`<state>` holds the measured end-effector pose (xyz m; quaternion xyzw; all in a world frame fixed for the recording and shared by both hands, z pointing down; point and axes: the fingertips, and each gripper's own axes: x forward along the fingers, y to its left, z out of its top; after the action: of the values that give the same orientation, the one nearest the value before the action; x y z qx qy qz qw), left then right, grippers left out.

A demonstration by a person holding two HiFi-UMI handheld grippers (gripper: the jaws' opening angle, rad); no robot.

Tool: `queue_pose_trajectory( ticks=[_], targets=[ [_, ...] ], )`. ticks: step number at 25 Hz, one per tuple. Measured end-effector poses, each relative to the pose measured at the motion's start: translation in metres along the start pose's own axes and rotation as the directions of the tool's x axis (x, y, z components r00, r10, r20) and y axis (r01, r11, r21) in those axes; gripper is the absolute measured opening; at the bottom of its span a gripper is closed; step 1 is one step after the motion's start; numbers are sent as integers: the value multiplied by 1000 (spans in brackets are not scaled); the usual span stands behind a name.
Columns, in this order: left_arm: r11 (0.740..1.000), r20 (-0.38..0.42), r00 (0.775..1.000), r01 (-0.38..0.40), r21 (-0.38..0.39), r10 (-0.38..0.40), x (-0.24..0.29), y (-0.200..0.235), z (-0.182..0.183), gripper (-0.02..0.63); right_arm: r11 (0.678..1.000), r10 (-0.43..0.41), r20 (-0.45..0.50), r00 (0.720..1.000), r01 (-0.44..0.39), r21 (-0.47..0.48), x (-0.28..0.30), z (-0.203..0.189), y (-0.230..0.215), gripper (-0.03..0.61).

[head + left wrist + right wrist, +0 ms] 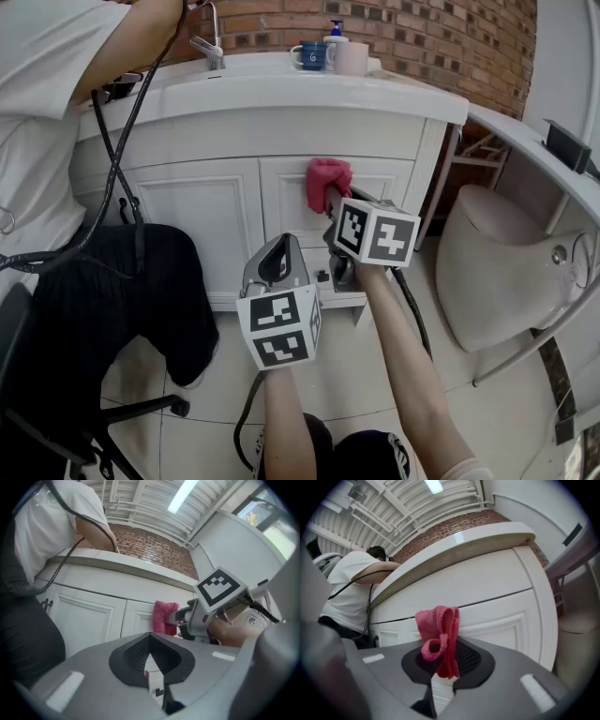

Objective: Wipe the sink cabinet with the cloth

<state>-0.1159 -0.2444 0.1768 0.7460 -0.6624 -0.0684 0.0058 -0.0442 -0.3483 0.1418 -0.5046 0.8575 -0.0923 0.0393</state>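
Observation:
A pink cloth [326,182] is pinched in my right gripper [331,204], held against the right-hand door of the white sink cabinet [211,202]. In the right gripper view the cloth [439,638] stands bunched up between the shut jaws, with the cabinet door [487,611] just behind it. My left gripper [277,255] hangs lower and to the left, short of the cabinet base, jaws shut on nothing. From the left gripper view the cloth [164,617] and the right gripper's marker cube [220,588] show ahead.
A seated person [66,141] in a white shirt and dark trousers leans on the counter at the left, with black cables hanging down. A faucet [208,45], blue mug [310,55] and bottle stand on the counter. A white toilet [506,262] sits at the right.

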Motion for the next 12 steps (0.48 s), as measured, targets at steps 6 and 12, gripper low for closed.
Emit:
queue_pose_trajectory(
  ticks=[6, 12],
  targets=[
    [999, 7, 1000, 11, -49, -11, 5, -9, 0, 15, 986, -161, 22, 987, 160, 39, -37, 19, -102, 55],
    [1000, -13, 1000, -4, -31, 4, 8, -12, -5, 15, 940, -340, 28, 940, 340, 33, -72, 32, -182, 55]
  ],
)
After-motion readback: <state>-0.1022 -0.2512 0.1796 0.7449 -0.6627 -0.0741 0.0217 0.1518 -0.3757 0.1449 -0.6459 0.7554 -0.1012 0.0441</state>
